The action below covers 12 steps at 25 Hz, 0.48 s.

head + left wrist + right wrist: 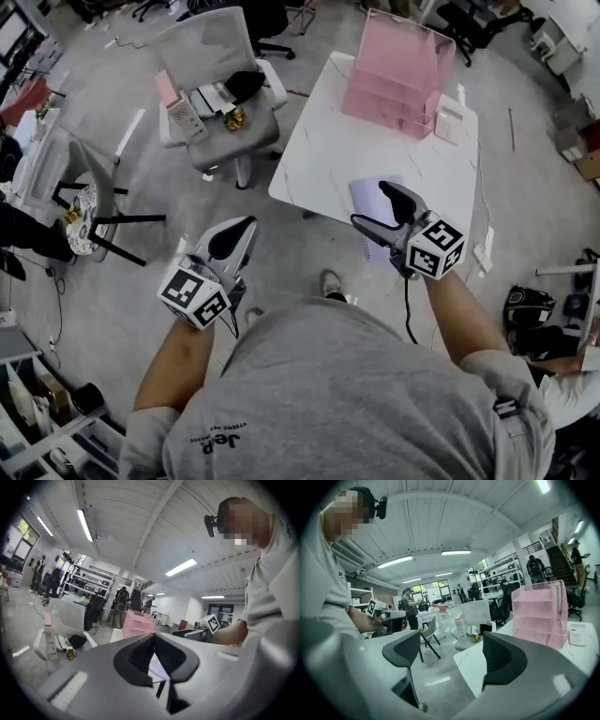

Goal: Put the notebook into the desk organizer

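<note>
The pale notebook (pixel 364 195) lies flat near the front edge of the white table (pixel 319 155). My right gripper (pixel 370 204) hovers just over it, open, with nothing between its fingers. The pink desk organizer (pixel 398 80) stands at the table's far side, and it also shows in the right gripper view as the pink organizer (pixel 539 613) ahead to the right. My left gripper (pixel 246 230) is shut and empty, out over the floor to the left of the table. In the left gripper view a corner of the notebook (pixel 157 668) shows below the meeting jaws of the left gripper (pixel 152 637).
A white calculator-like device (pixel 448 122) lies beside the organizer. A grey office chair (pixel 216 94) loaded with small items stands left of the table. A black-legged stool (pixel 94 220) is farther left. A cable and power strip (pixel 485 253) hang off the table's right side.
</note>
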Available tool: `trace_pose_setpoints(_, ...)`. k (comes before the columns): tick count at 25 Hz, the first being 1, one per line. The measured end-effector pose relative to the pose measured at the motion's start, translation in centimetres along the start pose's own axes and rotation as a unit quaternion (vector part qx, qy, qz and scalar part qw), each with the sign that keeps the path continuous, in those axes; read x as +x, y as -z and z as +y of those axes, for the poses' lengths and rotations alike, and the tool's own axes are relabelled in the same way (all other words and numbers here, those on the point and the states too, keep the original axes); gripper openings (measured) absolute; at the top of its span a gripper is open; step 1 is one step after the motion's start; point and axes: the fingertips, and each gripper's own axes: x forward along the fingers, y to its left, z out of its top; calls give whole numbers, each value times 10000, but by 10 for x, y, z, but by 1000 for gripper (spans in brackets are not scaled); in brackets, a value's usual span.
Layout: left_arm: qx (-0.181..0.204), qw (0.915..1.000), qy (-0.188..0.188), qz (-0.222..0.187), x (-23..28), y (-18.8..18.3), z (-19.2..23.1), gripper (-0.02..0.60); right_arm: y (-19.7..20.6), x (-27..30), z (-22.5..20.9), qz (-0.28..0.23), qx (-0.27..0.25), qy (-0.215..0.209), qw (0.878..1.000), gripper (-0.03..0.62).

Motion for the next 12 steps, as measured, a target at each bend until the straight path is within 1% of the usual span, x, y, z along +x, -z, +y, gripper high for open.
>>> trace_pose_setpoints(2,101,9992,355,157,16,7,-9,58,15,-13,-2,5,183,294,9994,394)
trace_pose_setpoints(5,170,9963,784,307,40,22,-26,58,41,-40,-6,-2,465,678,9966,394)
trace_pose_setpoints(8,265,9927,1089,437,64,36,-41,58,69,-67,-16,-13,820,999,9916,394)
trace_pose_setpoints(12,277,9875,1432,600,96,58,-64,58,114,-102,-32,-35,1455,1363,9799,394)
